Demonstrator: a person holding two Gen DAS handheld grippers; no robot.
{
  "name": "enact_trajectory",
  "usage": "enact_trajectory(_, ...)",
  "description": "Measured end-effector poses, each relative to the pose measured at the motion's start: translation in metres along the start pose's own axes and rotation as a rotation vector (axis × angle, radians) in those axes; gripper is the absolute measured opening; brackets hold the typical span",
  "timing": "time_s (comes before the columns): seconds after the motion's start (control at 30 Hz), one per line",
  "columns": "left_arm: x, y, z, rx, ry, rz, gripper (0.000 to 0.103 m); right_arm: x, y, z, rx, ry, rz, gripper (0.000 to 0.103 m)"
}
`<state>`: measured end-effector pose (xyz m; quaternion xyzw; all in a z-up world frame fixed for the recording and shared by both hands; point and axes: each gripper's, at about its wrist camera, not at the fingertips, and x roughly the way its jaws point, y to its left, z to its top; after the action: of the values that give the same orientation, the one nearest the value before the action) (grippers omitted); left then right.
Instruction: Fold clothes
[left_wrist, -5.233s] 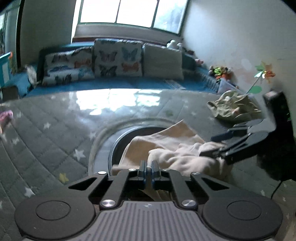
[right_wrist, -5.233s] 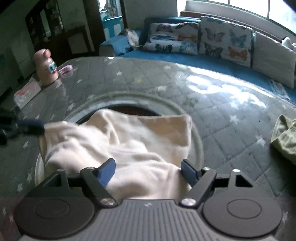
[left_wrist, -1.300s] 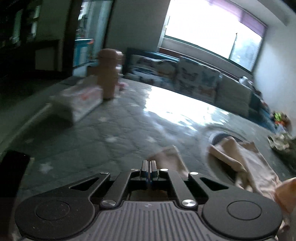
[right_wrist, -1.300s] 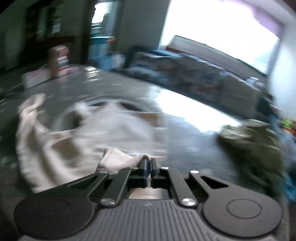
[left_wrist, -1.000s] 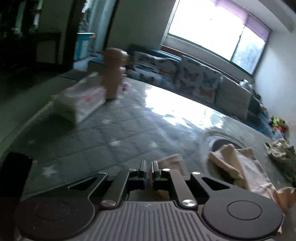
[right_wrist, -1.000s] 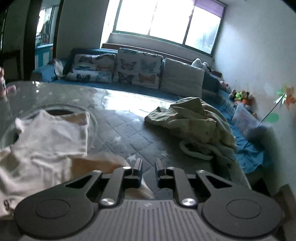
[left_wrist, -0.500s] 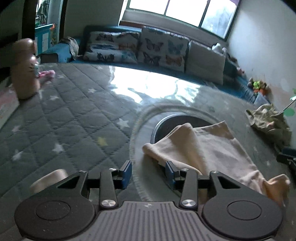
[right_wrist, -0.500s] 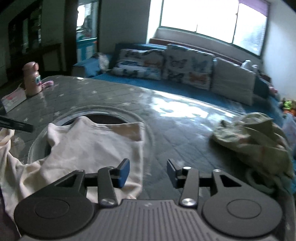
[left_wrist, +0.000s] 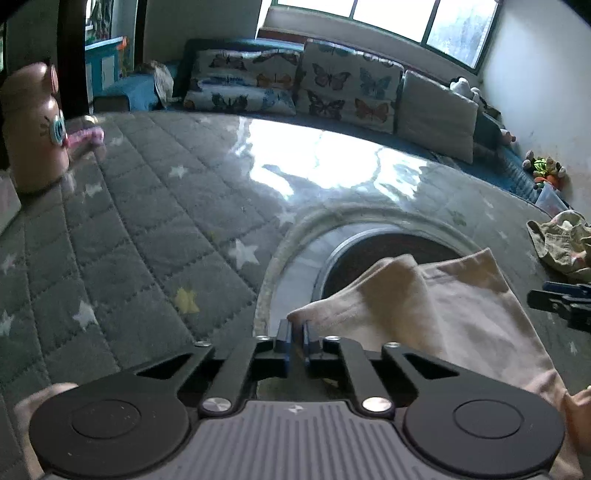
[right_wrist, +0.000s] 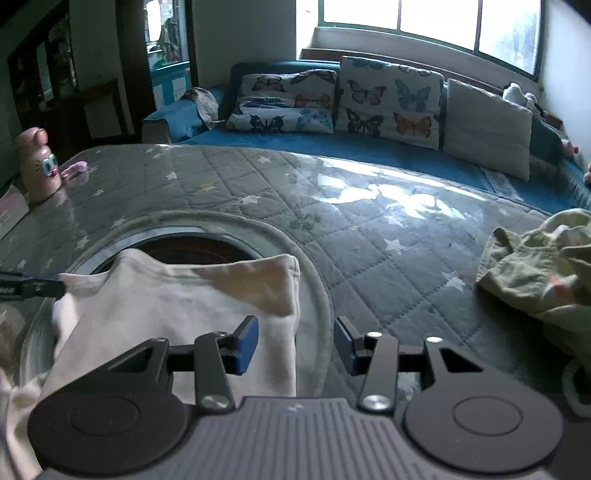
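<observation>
A cream garment (left_wrist: 461, 317) lies spread over the round opening in the grey quilted table cover (left_wrist: 147, 229). My left gripper (left_wrist: 294, 330) is shut on the garment's left corner. In the right wrist view the garment (right_wrist: 177, 310) lies to the lower left, and the left gripper's tip (right_wrist: 33, 286) meets its left corner. My right gripper (right_wrist: 295, 341) is open and empty, just over the garment's right edge. It shows in the left wrist view (left_wrist: 561, 301) at the far right.
A crumpled olive garment (right_wrist: 543, 266) lies at the table's right side. A pink cat-faced bottle (left_wrist: 33, 129) stands at the far left. A blue sofa with butterfly cushions (right_wrist: 369, 99) runs behind the table. The round opening (left_wrist: 373, 254) is dark inside.
My left gripper has closed on the garment's left corner; half a second ago it was open. My right gripper stays open and has moved closer to the garment's right edge.
</observation>
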<state>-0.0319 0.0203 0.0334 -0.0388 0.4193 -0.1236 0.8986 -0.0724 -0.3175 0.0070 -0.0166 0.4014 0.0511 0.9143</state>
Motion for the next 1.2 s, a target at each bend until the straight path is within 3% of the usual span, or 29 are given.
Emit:
enact_trajectory(0.17,-0.008,0.004,0.018,0.044,-0.075,0.038,0.004,0.023,0.000,0.006,0.015,0.009,0.005,0.045)
enact_trajectory(0.27,-0.008,0.008,0.035,0.064,-0.101,0.055,0.005,0.036,0.001,0.009,0.022,0.022,0.001,0.039)
enact_trajectory(0.47,0.004,0.012,0.057,0.123,-0.109,0.075,0.005,0.054,0.002,0.016,0.024,0.010,0.003,0.024)
enact_trajectory(0.53,0.009,0.013,0.063,0.149,-0.107,0.086,0.005,0.058,0.002,0.020,0.026,0.007,0.015,0.014)
enact_trajectory(0.8,0.034,0.024,0.081,0.174,-0.100,0.134,0.005,0.076,0.010,0.034,0.017,-0.017,0.032,0.013)
enact_trajectory(0.87,0.041,0.026,0.085,0.169,-0.095,0.143,0.005,0.078,0.012,0.036,0.016,-0.026,0.037,0.007)
enact_trajectory(1.1,0.064,0.028,0.091,0.145,-0.098,0.150,0.005,0.071,0.015,0.035,0.017,-0.088,-0.077,0.003)
enact_trajectory(1.2,0.073,0.022,0.088,0.154,-0.090,0.151,0.008,0.071,0.014,0.035,0.010,-0.066,-0.109,0.004)
